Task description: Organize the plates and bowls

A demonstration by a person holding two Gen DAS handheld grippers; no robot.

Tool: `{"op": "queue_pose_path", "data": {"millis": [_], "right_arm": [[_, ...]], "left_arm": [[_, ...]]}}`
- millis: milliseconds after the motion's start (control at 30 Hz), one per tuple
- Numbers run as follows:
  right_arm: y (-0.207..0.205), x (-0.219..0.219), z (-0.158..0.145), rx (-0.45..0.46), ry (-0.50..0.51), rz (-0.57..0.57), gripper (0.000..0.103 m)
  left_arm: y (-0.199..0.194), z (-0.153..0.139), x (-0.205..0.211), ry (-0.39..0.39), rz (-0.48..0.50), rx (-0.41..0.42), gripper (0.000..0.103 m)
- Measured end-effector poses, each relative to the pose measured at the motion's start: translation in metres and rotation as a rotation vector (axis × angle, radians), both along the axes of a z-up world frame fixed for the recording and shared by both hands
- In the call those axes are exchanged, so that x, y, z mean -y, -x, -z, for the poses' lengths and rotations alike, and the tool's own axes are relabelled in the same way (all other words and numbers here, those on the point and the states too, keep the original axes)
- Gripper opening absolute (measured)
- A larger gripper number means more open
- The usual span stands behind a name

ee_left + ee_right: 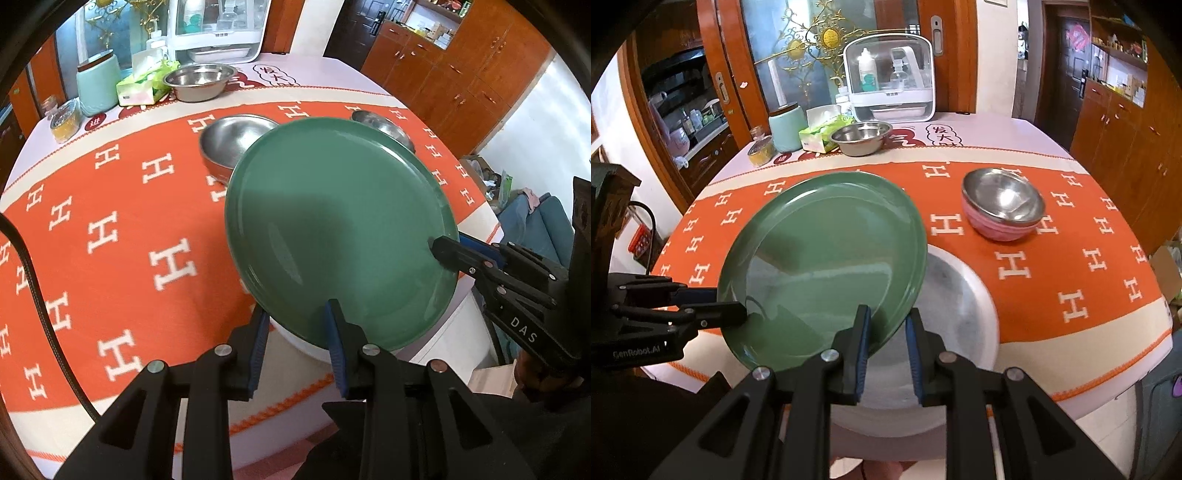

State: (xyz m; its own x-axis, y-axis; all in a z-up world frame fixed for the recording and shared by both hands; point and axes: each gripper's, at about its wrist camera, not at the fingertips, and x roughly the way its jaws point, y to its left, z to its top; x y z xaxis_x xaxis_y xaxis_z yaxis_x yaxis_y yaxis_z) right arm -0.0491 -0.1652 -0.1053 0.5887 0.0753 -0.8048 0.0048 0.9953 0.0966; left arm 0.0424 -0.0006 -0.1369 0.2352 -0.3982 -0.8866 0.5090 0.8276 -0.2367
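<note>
A green plate [332,229] is held tilted above a white plate [306,347] at the table's near edge. My left gripper [295,325] is shut on the green plate's near rim. My right gripper [888,325] is shut on the rim of the same green plate [827,266], over the white plate [956,302]. Each gripper shows in the other's view, pinching the plate's edge: the right gripper [443,251] and the left gripper [738,314]. A steel bowl with a pink outside [1003,203] stands behind on the right. Another steel bowl [229,142] stands behind the plate.
An orange tablecloth with white H marks [122,229] covers the table. At the back stand a steel basin [860,138], a tissue pack [820,134], a mint canister [786,125], a glass jar [761,147] and a white cabinet box [890,81]. Wooden cupboards [1126,122] stand on the right.
</note>
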Motion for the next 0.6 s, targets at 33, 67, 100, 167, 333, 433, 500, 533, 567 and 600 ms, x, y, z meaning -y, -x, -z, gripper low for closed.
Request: {"op": "queue_pose_path", "data": {"millis": [33, 67, 100, 167, 333, 433, 500, 533, 567, 600], "right_arm": [[0.001, 0.006, 0.001, -0.005, 0.003, -0.01, 0.018], [0.001, 0.01, 0.002, -0.009, 0.007, -0.018, 0.018], [0.002, 0.014, 0.003, -0.013, 0.01, -0.028, 0.018], [0.002, 0.021, 0.006, -0.022, 0.016, -0.045, 0.018], [0.003, 0.035, 0.015, -0.051, 0.045, -0.108, 0.019], [0.002, 0.043, 0.021, -0.071, 0.053, -0.134, 0.019], [0.0, 0.049, 0.027, -0.088, 0.053, -0.149, 0.019], [-0.001, 0.051, 0.029, -0.094, 0.05, -0.155, 0.019], [-0.002, 0.053, 0.032, -0.101, 0.049, -0.161, 0.019], [-0.004, 0.055, 0.035, -0.112, 0.047, -0.171, 0.019]], "left_arm": [[0.002, 0.001, 0.004, -0.001, -0.003, -0.003, 0.028], [0.004, 0.003, 0.008, -0.004, -0.008, -0.008, 0.028], [0.005, 0.005, 0.013, -0.007, -0.016, -0.014, 0.028], [0.008, 0.009, 0.021, -0.014, -0.03, -0.033, 0.029], [0.014, 0.024, 0.038, -0.038, -0.074, -0.08, 0.029], [0.017, 0.033, 0.047, -0.055, -0.091, -0.105, 0.029], [0.018, 0.038, 0.053, -0.067, -0.101, -0.121, 0.03], [0.018, 0.041, 0.055, -0.071, -0.107, -0.13, 0.03], [0.017, 0.044, 0.057, -0.076, -0.113, -0.139, 0.03], [0.017, 0.047, 0.059, -0.084, -0.12, -0.15, 0.03]]}}
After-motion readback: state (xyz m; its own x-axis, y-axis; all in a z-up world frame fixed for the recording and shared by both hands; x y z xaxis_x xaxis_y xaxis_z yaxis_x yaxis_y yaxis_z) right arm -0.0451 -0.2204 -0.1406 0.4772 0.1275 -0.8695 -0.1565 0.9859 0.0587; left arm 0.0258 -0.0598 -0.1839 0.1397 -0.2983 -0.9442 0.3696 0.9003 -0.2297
